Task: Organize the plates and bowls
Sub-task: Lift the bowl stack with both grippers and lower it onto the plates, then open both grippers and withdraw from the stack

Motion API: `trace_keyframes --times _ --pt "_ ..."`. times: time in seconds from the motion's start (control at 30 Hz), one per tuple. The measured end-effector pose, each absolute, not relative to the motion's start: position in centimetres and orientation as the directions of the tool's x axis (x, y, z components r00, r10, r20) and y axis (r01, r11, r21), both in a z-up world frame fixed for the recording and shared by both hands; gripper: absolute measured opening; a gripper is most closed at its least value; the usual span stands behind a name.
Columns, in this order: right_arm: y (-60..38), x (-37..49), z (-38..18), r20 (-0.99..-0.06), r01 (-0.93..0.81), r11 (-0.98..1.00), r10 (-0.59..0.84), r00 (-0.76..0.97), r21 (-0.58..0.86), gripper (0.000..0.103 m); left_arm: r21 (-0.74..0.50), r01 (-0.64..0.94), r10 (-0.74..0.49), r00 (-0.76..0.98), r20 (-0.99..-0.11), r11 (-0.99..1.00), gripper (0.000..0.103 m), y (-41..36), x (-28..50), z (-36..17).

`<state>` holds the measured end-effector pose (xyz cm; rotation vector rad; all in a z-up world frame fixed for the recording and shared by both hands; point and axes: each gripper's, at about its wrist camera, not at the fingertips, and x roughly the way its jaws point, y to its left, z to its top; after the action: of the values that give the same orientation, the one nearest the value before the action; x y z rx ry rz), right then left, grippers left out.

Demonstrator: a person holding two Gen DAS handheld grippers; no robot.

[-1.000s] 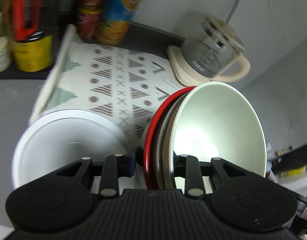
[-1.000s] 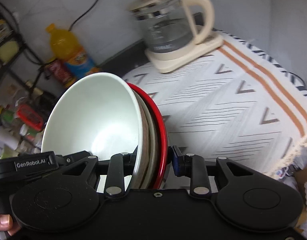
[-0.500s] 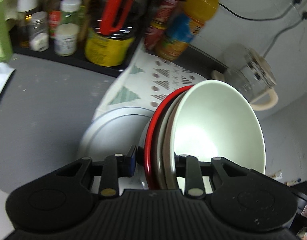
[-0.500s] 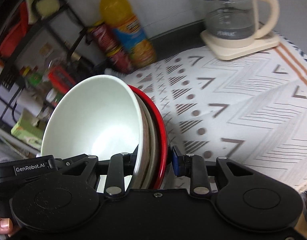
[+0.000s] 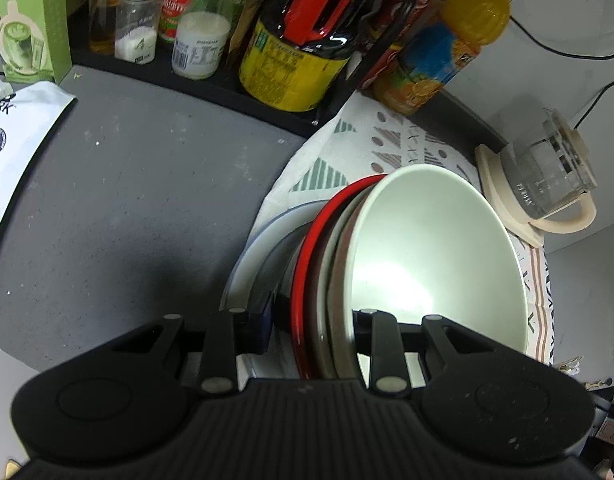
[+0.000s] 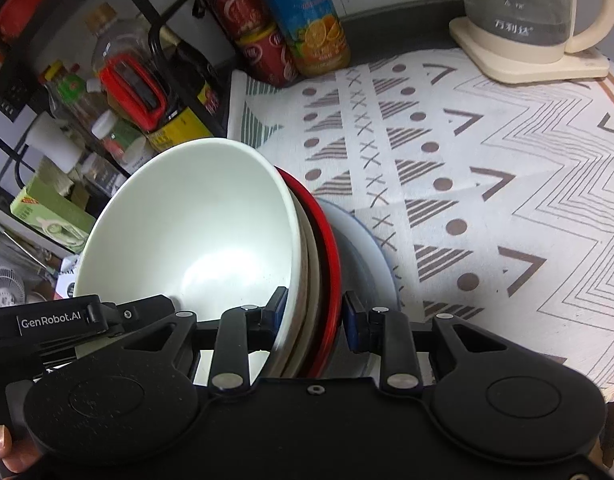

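The left gripper [image 5: 313, 330] has its jaws clamped on one side of a nested stack, and the right gripper [image 6: 313, 312] has its jaws clamped on the opposite side. The stack is a pale green bowl [image 5: 431, 256] seated in one or two beige dishes inside a red plate [image 5: 307, 264]. It hangs tilted in the air, above a white plate [image 6: 363, 256] that lies near the left edge of the patterned cloth [image 6: 487, 184] on the desk [image 5: 127, 200].

Judging from this, the nesting is done; what seems left is lowering the stack, probably onto the white plate.

How many beige dishes sit between bowl and red plate is hard to tell. The stack's underside and most of the white plate are hidden, so their gap cannot be judged. The kettle [image 6: 535, 20] stands at the far edge.
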<state>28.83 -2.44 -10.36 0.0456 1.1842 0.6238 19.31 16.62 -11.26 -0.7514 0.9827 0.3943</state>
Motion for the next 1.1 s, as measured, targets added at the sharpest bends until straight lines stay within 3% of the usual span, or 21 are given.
trace_keyframes --times 0.43,0.53,0.9,1.03,1.1 --pt "-2.0 29.2 -11.3 -0.866 -0.421 0.847 0.445 0.228 0.324 0.029 -0.370 -0.590 -0.060 0.476 -0.877 0.717 0.028 16.7 20.4 -12.7" --pt "-1.7 29.1 -11.3 -0.868 -0.426 0.847 0.441 0.226 0.319 0.034 -0.358 -0.570 -0.058 0.476 -0.878 0.740 0.028 16.5 20.6 -12.7" --pt "-1.3 29.0 -10.8 -0.866 -0.409 0.863 0.423 0.265 0.296 0.035 -0.335 -0.485 -0.057 0.502 -0.863 0.808 0.041 18.4 21.7 -11.5" --pt "-1.9 28.5 -9.0 -0.847 -0.400 0.871 0.424 0.320 0.285 0.053 -0.333 -0.477 -0.038 0.528 -0.848 0.813 0.042 18.8 21.9 -10.1" --pt "-2.4 28.2 -8.0 -0.834 -0.404 0.868 0.434 0.340 0.287 0.055 -0.331 -0.477 -0.015 0.553 -0.833 0.814 0.055 18.8 21.4 -9.1"
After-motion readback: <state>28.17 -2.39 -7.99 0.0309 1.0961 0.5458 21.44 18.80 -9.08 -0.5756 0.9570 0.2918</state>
